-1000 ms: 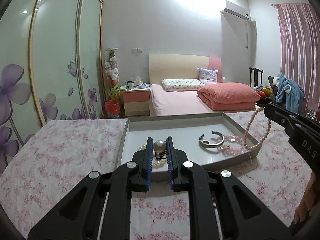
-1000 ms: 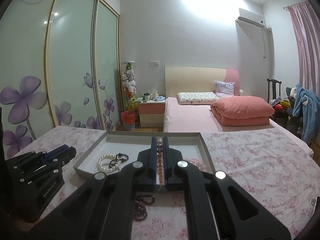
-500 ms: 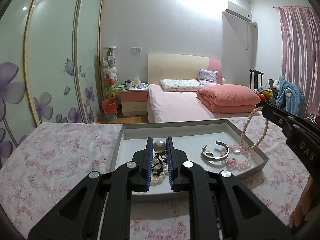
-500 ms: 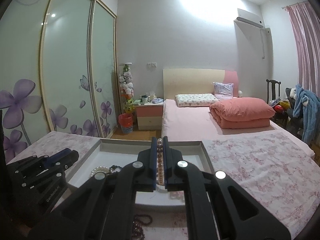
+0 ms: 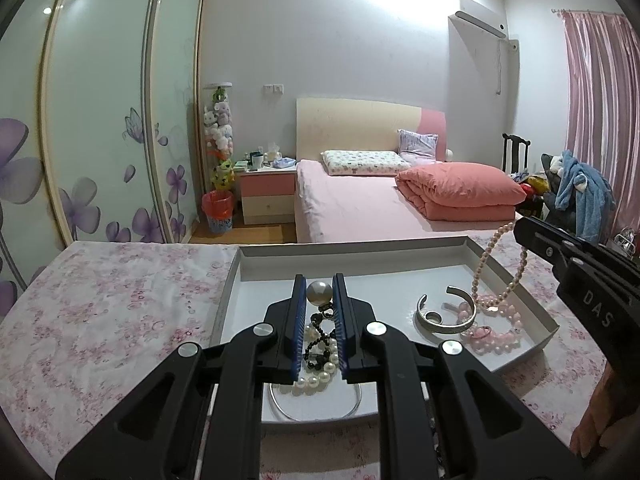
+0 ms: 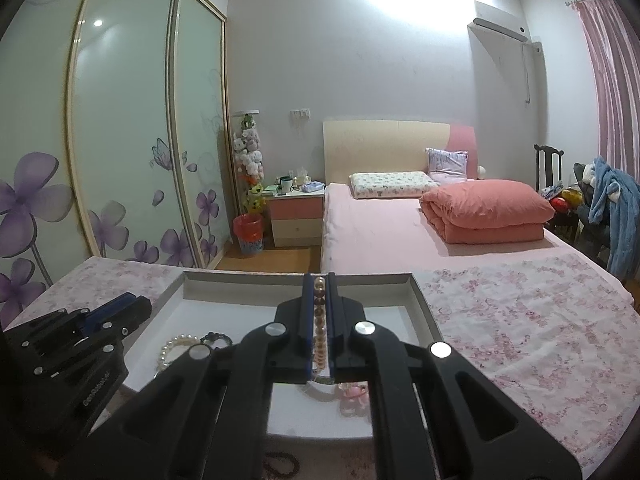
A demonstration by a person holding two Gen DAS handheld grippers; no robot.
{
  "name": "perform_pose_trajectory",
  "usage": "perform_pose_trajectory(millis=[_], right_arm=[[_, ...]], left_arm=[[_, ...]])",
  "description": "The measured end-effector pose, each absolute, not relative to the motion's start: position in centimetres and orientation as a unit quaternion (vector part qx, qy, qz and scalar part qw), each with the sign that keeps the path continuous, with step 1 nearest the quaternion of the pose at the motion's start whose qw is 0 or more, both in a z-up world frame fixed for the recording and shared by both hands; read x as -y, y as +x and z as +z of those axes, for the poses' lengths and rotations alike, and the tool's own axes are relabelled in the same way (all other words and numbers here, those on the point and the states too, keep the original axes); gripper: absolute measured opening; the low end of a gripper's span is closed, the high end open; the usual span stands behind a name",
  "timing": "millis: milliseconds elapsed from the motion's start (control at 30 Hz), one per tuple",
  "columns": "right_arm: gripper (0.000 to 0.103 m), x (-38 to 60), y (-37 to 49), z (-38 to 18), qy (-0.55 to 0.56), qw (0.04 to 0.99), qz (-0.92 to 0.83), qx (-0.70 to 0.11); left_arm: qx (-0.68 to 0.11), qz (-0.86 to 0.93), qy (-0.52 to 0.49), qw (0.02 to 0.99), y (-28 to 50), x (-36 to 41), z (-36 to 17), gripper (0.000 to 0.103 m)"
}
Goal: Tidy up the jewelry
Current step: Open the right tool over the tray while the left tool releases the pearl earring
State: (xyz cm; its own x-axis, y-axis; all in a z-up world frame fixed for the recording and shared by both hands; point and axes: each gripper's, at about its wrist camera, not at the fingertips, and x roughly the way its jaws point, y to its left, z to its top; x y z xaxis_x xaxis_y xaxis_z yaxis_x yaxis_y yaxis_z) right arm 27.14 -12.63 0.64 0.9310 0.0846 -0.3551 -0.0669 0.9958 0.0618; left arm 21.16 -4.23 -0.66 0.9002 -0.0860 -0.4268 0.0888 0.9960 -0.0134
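Observation:
A shallow grey tray [image 5: 432,246] lies on a pink floral cloth. My left gripper [image 5: 319,293] is shut on a large grey pearl [image 5: 319,293] and holds it over the tray's left part, above a white pearl bracelet [image 5: 316,376] and black beads [image 5: 318,338]. My right gripper [image 6: 319,288] is shut on a pink pearl necklace [image 6: 319,320] that hangs into the tray's right side, as the left wrist view [image 5: 486,260] shows. A silver cuff bangle [image 5: 444,316] and a pink bead bracelet [image 5: 496,334] lie there too.
The tray shows in the right wrist view [image 6: 424,300] with the white pearl bracelet [image 6: 176,348] inside. Dark beads [image 6: 282,464] lie on the cloth in front of the tray. A bed [image 5: 360,208] stands beyond the table.
Both grippers have moved forward over the tray. The pearl necklace hangs lower, its end now resting on the jewelry at the tray's right side.

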Motion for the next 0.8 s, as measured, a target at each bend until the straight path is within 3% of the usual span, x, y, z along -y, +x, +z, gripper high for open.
perform_pose_trajectory(millis=[533,600,733,800], right_arm=[[0.007,12.7,30.8,-1.3,0.038,0.970,0.051,-0.234],[0.009,12.8,31.0,-1.5,0.042,0.969,0.052,-0.240],[0.024,13.1,31.0,-1.6,0.045,0.968,0.050,-0.241],[0.024,13.3,30.8,-1.6,0.046,0.968,0.048,-0.240]], left_arm=[[-0.250,-0.062,-0.002,0.966,23.7,4.6,-2.0,0.014],[-0.252,-0.062,-0.004,0.966,23.7,4.5,-2.1,0.015],[-0.254,-0.060,-0.008,0.965,23.7,4.3,-2.0,0.015],[-0.254,-0.059,-0.010,0.965,23.7,4.3,-2.0,0.016]])
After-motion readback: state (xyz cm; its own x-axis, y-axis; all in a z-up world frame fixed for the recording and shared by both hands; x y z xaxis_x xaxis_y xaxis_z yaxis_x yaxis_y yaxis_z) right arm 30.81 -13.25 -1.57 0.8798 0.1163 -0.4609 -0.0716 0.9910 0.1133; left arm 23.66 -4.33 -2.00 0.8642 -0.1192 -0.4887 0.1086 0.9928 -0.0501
